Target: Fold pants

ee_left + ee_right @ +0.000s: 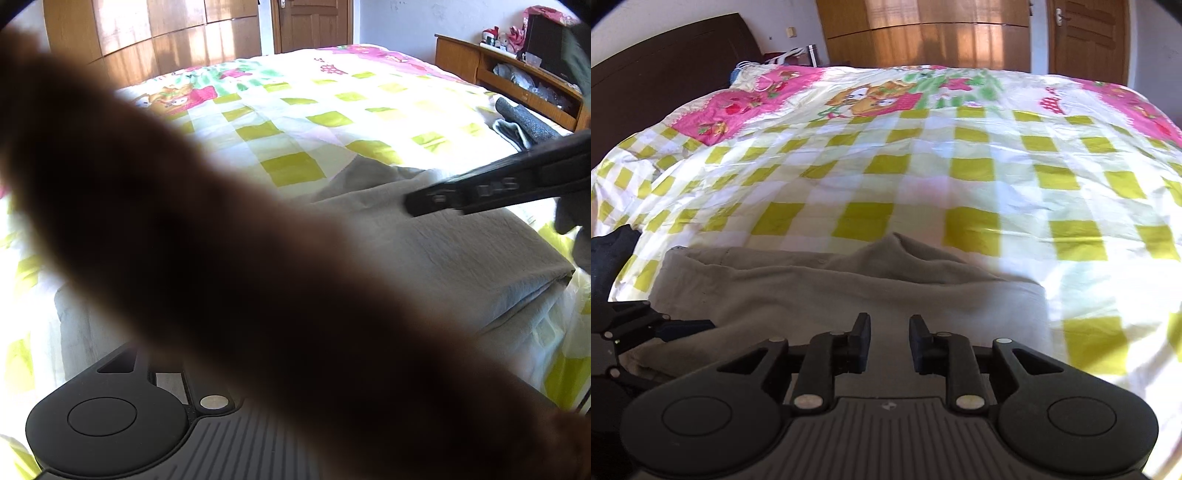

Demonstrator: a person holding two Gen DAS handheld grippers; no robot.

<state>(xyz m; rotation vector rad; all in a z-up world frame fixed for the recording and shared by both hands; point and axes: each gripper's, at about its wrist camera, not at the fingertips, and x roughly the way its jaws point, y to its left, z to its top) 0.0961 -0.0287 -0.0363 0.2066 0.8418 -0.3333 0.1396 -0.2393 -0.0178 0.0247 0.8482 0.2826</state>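
One pair of pants (849,291) beneath the parted right claw (889,341).

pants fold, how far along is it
Done: the grey pants lie on the checked bedspread as a compact, layered bundle, so at least one fold looks made. In hand: nothing; the right hand-held gripper sits over the cloth, jaws apart and empty. A blurred brown shape hides the left gripper's fingers. Left: the far edge is still bunched up, so flattening, perhaps another fold.

A blurred brown shape (229,266) hides most of the grey pants (461,251) on the checked bedspread (314,122)
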